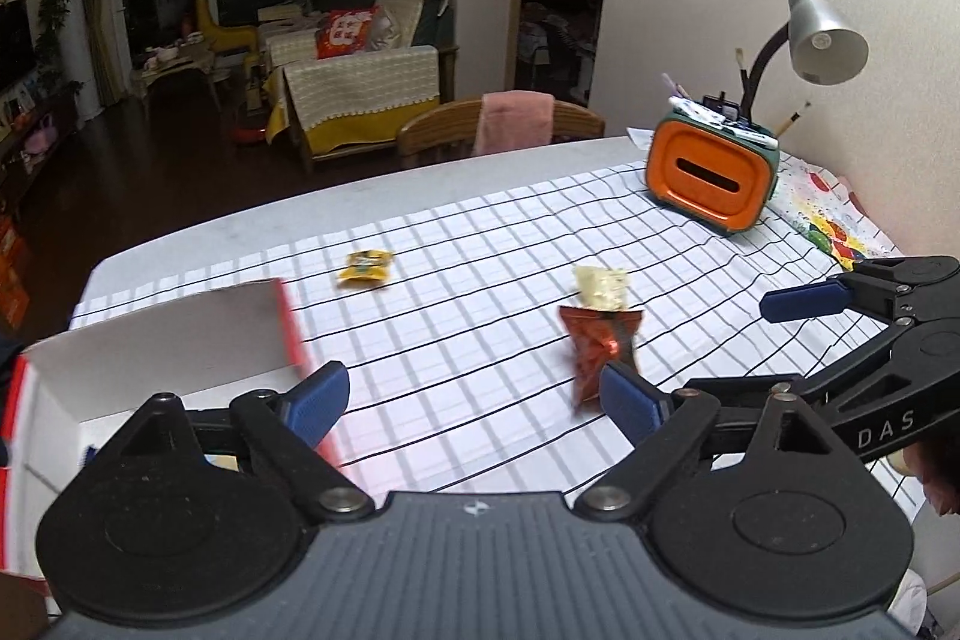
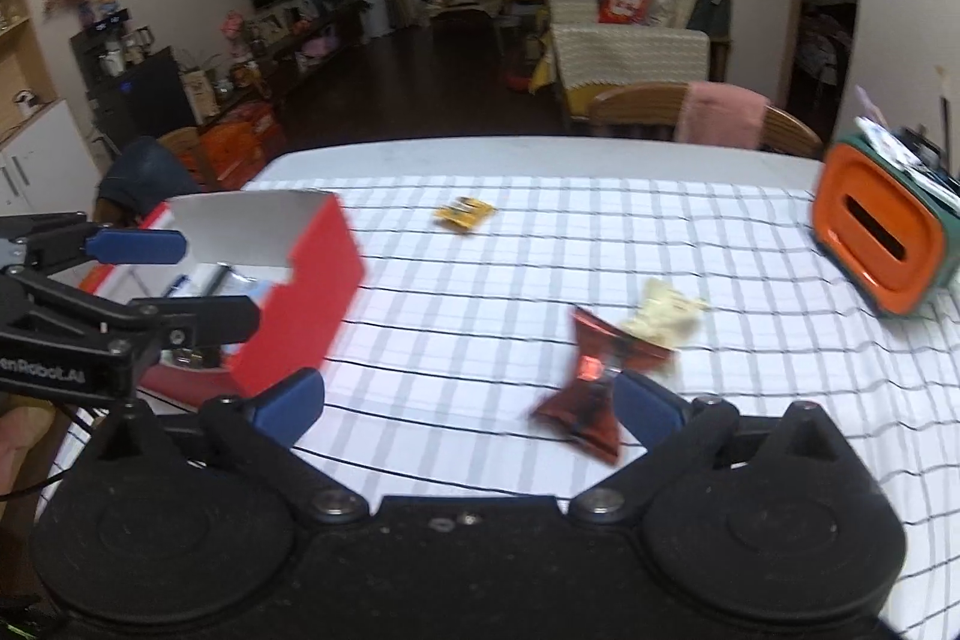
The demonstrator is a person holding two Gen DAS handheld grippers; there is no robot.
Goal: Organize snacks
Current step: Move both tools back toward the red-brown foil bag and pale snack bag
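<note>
My left gripper stands wide open with nothing between its blue pads; my right gripper gapes just as wide, also empty; the red snack packet lies on the checked tablecloth at lower centre, just beside my right pad; a pale packet touches its far end; a yellow packet lies well apart toward the upper middle; the red box sits open at the left.

Two matching black hand-held grippers
Left gripper and right gripper — blue finger pads, silver pivot screws, round ridged housings — white lettering on the arms
</note>
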